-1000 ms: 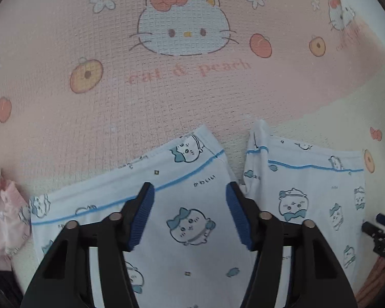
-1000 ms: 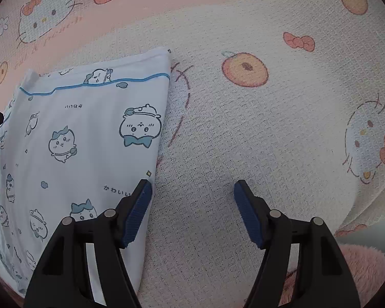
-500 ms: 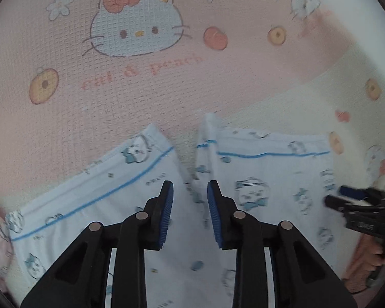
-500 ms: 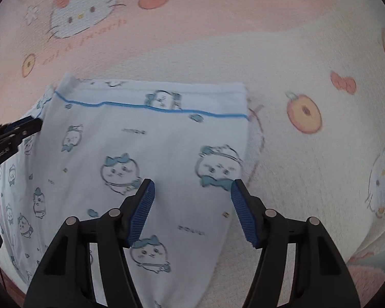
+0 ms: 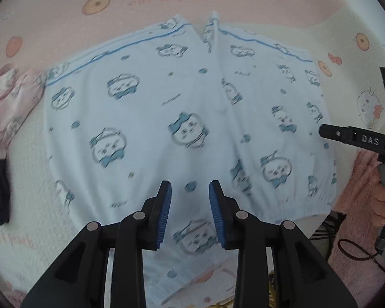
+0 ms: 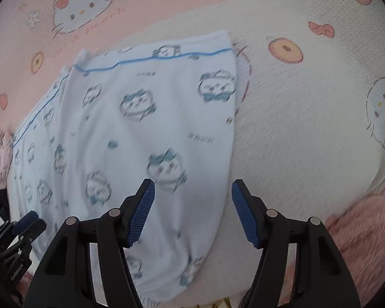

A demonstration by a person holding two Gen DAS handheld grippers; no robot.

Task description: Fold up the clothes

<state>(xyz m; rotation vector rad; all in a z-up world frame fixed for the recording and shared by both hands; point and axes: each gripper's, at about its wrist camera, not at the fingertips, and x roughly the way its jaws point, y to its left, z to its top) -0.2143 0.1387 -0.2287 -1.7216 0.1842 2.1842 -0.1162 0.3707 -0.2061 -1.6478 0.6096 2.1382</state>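
A crumpled pink garment [image 5: 5, 97] lay just left of the pale blue shorts printed with cartoon faces [image 5: 182, 118], which lay flat on the pink-and-cream waffle blanket [image 5: 51, 18]. The left gripper [image 5: 190, 213] hovered over the shorts' middle near the elastic waistband, jaws partly apart after reopening slightly, grasping nothing. The right gripper [image 6: 192, 210] hung released, jaws wide, over the shorts' right edge. Judged from this, each gripper should pinch the waistband at matching points and lift evenly. The leg hems pointed away from the waistband; the long axis ran left to right.
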